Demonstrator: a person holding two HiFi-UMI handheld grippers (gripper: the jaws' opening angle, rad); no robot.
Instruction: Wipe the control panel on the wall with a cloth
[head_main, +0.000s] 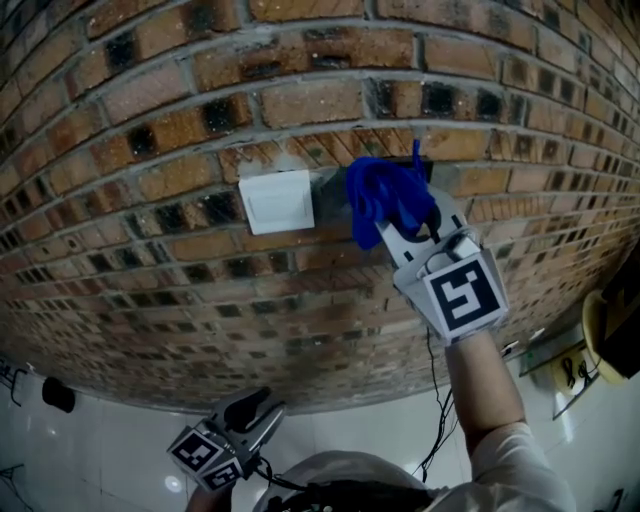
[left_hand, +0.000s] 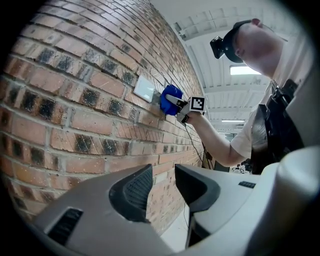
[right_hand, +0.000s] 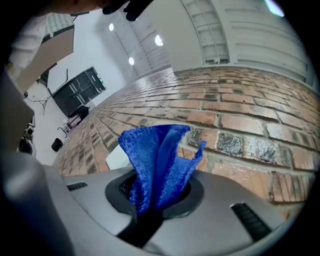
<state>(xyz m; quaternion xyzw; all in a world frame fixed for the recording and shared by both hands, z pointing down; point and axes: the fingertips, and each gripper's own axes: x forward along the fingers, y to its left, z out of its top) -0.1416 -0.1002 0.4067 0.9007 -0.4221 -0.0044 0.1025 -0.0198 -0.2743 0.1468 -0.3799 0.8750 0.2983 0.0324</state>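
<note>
Now | right tongs (right_hand: 155, 197) clamped on the bunched blue microfibre cloth (right_hand: 157, 155), loose folds leading so fabric, not plastic, meets the red brick wall (head_main: 300, 100) | cloth just beside the white square control panel (head_main: 277, 201), at its 3 o'clock | left tongs (left_hand: 161, 186) slightly apart, empty, idle at 7 o'clock.

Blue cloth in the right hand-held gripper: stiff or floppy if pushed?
Probably floppy: the blue cloth stands in loose folds from the shut right hand-held gripper. Likely light, since one pinch carries it. Its fuzzy weave may drag on the brick wall.
</note>
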